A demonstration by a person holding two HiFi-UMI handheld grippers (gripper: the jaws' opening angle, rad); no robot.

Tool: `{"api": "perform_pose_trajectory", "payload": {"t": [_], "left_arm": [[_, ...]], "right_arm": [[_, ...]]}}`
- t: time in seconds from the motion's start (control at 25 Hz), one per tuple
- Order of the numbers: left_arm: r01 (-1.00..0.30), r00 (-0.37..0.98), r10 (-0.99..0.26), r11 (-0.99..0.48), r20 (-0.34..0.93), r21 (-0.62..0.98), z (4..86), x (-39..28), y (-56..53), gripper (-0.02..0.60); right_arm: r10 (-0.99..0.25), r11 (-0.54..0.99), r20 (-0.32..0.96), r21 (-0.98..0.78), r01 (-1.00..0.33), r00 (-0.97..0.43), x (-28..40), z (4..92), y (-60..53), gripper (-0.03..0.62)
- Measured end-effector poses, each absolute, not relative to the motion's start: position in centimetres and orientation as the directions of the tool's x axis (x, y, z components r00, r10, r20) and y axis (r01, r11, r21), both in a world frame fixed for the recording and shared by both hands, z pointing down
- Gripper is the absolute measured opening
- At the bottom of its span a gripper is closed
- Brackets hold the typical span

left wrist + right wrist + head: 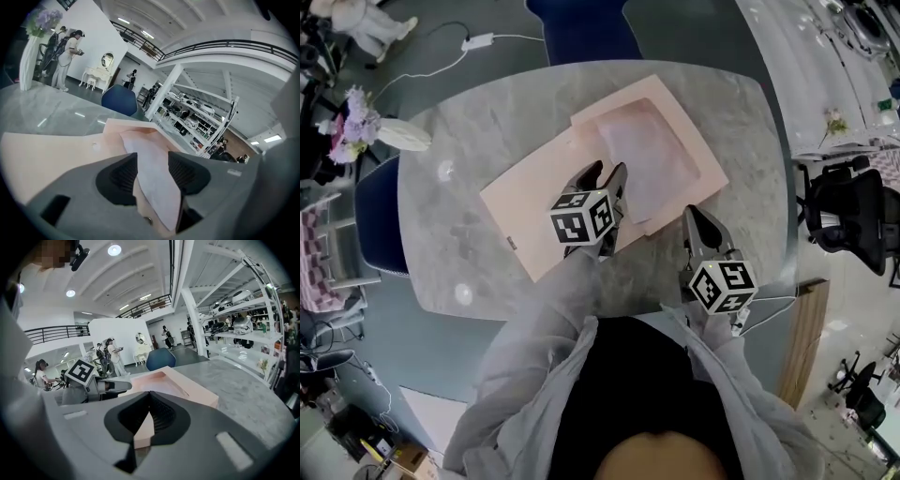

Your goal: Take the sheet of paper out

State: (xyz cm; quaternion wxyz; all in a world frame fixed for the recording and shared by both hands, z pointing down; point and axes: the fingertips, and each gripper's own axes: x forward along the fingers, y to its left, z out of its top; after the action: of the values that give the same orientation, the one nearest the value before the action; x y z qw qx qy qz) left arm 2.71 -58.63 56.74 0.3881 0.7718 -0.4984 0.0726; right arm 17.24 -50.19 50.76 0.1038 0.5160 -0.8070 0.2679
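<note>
Your left gripper [607,174] sits at the centre of the head view with its jaws spread wide. Its tips hang over the lower left edge of the sheet of paper [654,157]. In the left gripper view the pale sheet runs up between the two pads [123,174], and neither pad presses on it. The sheet lies in the recessed half of the open pink folder [532,214]. That folder lies slantwise on the grey marble table [455,211], from centre left up to the upper right. Your right gripper [693,215] is at the lower right, its tips at the folder's near edge. In the right gripper view its jaws are pinched together on that pink edge. A vase of flowers [358,124] stands at the table's upper left.
</note>
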Motion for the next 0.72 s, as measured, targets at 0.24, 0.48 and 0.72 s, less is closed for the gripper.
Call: {"api": "perform_pose_trajectory", "payload": {"t": [0.24,0.48,0.72], "left_arm": [[-0.860,0.442,-0.704,-0.157,0.556,0.485,59.3,3.0,-62.2,0.201],[-0.905,0.351,-0.706,-0.089,0.615,0.415,61.5,3.2,-64.3,0.224],[-0.923,0.291,-0.719,-0.037,0.631,0.384,63.0,3.3,-65.5,0.224]], "right_arm": [[-0.768,0.317,0.452,-0.346,-0.883,-0.453,16.8,51.5,-51.3,0.009],[-0.762,0.310,0.450,-0.377,-0.873,-0.465,16.7,52.1,-51.9,0.008],[-0.760,0.301,0.460,-0.376,-0.876,-0.459,17.1,52.6,-52.1,0.009]]}}
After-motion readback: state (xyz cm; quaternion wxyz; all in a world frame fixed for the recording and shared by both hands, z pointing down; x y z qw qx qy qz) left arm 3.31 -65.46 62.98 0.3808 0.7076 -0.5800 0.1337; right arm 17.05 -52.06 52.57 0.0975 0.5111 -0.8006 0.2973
